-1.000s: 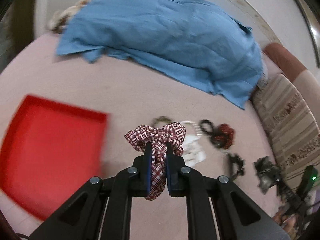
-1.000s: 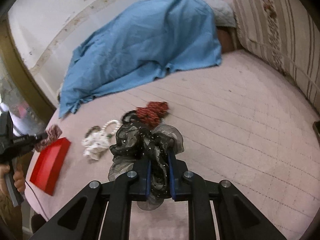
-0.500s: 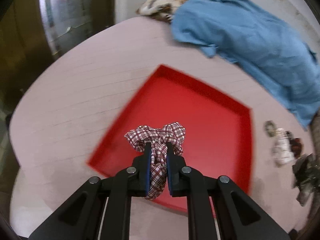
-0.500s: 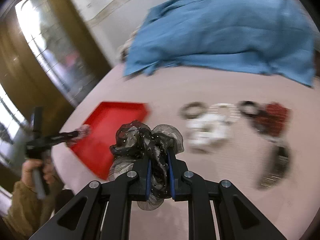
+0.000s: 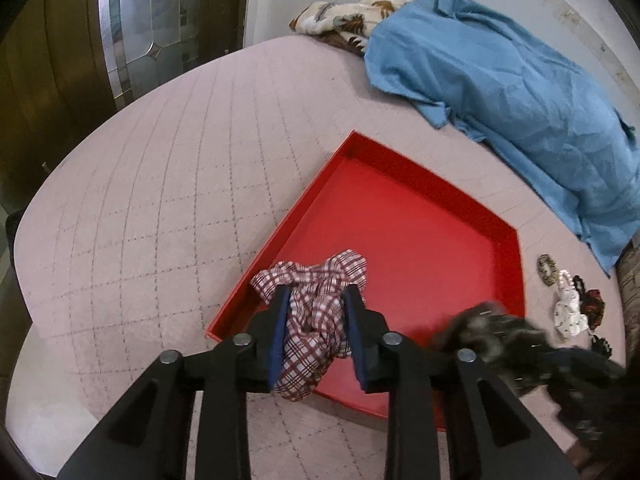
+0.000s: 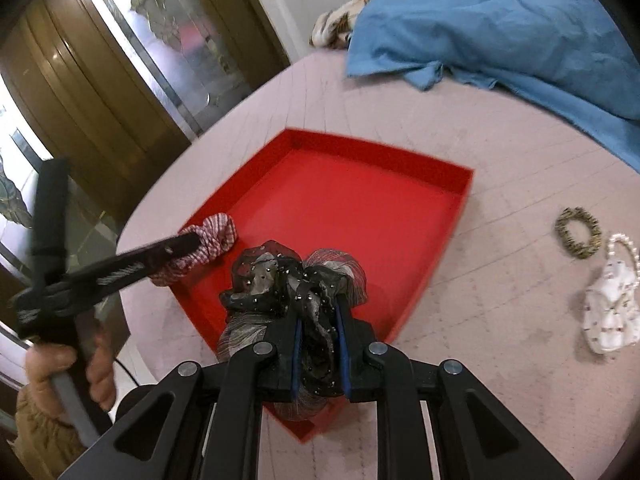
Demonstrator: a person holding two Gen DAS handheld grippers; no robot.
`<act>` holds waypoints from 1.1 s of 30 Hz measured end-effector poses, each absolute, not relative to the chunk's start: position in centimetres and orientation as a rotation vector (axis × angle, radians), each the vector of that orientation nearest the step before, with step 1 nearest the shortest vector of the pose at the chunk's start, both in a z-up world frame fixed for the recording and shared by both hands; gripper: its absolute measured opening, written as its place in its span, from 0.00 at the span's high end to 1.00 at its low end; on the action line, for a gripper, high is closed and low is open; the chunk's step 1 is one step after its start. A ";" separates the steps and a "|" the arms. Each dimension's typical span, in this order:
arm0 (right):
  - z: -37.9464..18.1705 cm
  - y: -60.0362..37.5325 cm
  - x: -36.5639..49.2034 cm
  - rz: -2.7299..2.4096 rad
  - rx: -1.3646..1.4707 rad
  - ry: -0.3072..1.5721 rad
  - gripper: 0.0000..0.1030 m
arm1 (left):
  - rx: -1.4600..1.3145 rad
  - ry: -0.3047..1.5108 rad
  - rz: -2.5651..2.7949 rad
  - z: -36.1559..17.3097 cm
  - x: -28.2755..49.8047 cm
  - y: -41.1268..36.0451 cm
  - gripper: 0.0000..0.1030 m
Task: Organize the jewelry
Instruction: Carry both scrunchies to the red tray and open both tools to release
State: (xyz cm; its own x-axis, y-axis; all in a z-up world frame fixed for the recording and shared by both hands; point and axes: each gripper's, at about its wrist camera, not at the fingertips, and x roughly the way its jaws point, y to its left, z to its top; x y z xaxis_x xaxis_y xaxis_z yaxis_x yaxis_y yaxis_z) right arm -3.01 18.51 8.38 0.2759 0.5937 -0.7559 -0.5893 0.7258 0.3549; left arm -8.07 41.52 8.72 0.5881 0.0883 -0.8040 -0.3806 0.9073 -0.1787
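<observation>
My left gripper [image 5: 316,300] has its jaws parted wider than before, with the red plaid scrunchie [image 5: 316,280] still between them, over the near left corner of the red tray [image 5: 420,224]. My right gripper [image 6: 318,312] is shut on the black sheer scrunchie [image 6: 292,276] and holds it over the tray's near edge [image 6: 420,296]. In the right wrist view the left gripper [image 6: 188,244] and plaid scrunchie [image 6: 216,236] show at the tray's left side. In the left wrist view the black scrunchie [image 5: 488,328] shows blurred at the right.
A leopard hair tie [image 6: 578,232], a pearl bracelet [image 6: 624,248] and a white scrunchie [image 6: 610,316] lie on the pink quilted bed right of the tray. A blue cloth [image 5: 500,80] lies at the back. The bed edge and a glass door [image 5: 160,20] are to the left.
Both grippers swung left from the jewelry pile to above the red tray. The left jaws have opened wider around the plaid scrunchie. The right stays shut on the black one.
</observation>
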 end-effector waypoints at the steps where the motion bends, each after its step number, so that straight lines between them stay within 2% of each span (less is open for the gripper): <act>1: 7.9 18.9 -3.0 0.793 0.000 1.028 0.81 | -0.354 0.896 0.275 8.9 -8.2 41.5 0.72; 4: 7.3 18.9 -3.5 0.791 -0.017 1.039 0.75 | -0.368 0.867 0.263 9.7 -9.0 41.4 0.67; 8: 7.8 18.9 -3.8 0.786 -0.053 1.018 0.56 | -0.380 0.829 0.265 10.9 -10.1 40.9 0.58; 11: 8.7 18.9 -4.2 0.796 -0.056 0.996 0.50 | -0.369 0.810 0.273 11.8 -11.0 40.3 0.51; 22: 11.2 14.1 -6.6 0.761 -0.037 0.931 0.43 | -0.293 0.795 0.321 13.7 -12.9 37.7 0.38; 33: 11.2 3.5 -8.9 0.598 0.078 0.912 0.37 | -0.220 0.812 0.255 14.6 -13.2 31.7 0.34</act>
